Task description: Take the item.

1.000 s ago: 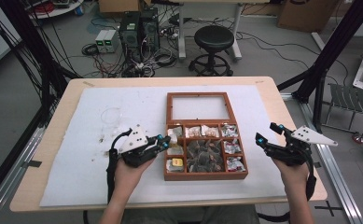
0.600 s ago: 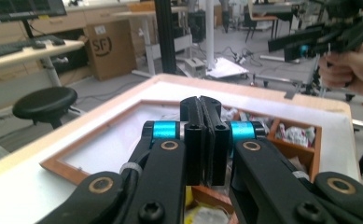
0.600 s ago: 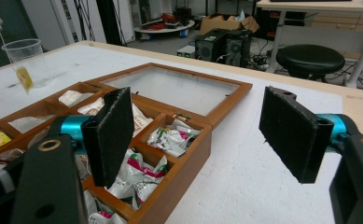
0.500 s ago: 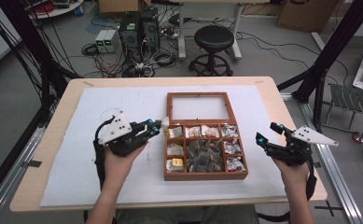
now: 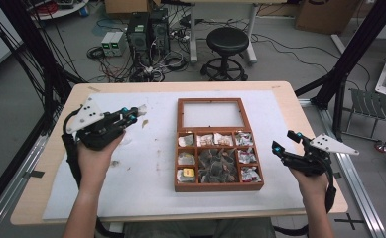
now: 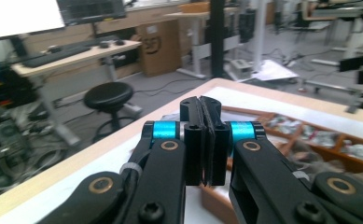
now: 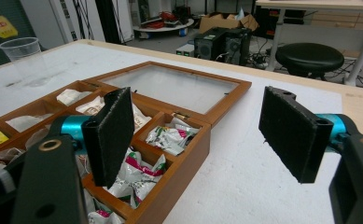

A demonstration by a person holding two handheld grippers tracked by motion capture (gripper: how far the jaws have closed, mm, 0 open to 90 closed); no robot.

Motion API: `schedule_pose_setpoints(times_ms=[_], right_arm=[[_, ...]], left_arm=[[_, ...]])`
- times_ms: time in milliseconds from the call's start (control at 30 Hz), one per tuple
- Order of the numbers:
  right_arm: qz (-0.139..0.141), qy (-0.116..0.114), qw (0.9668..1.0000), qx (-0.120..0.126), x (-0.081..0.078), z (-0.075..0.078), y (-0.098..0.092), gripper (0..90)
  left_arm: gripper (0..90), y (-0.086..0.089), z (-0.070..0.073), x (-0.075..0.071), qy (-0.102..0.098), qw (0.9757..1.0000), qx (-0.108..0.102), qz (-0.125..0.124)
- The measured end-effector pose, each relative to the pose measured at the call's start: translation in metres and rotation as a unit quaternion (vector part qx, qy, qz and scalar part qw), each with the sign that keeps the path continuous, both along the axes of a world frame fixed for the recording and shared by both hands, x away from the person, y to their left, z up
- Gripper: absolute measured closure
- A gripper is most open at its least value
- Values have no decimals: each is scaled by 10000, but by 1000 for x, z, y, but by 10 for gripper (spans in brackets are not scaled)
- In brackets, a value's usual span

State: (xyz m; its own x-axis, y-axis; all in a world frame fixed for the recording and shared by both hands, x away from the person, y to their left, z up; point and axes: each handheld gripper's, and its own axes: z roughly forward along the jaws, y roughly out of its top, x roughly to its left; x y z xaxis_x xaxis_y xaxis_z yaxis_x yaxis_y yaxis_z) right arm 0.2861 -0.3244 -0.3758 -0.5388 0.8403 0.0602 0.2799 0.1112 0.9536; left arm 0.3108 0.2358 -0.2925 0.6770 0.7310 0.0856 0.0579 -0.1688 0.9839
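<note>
From above I see my left gripper (image 5: 133, 115) lifted over the white mat (image 5: 146, 168), well left of the wooden box (image 5: 218, 186), with a pale scrap at its tip; whether it holds that scrap I cannot tell, since its own view shows jaws pressed together. My right gripper (image 5: 285, 142) hovers right of the box, jaws wide and empty. Its view adds a plastic cup (image 7: 23, 51) and a paper tag (image 7: 3, 26) behind the box.

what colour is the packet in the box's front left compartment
Yellow packet with a red mark, clearest in the high view.
</note>
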Motion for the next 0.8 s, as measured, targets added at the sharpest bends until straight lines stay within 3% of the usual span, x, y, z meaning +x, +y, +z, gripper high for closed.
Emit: schedule_pose_setpoints(times_ms=[200, 433, 800], right_arm=[[6, 12, 10000, -4, 1, -1, 1, 273], [8, 63, 10000, -6, 3, -4, 1, 273], [9, 76, 10000, -1, 3, -4, 1, 273]], left_arm=[[879, 22, -4, 9, 124, 9992, 48, 384], [879, 41, -18, 21, 210, 9965, 102, 799], [878, 52, -49, 37, 601, 9915, 158, 1145]])
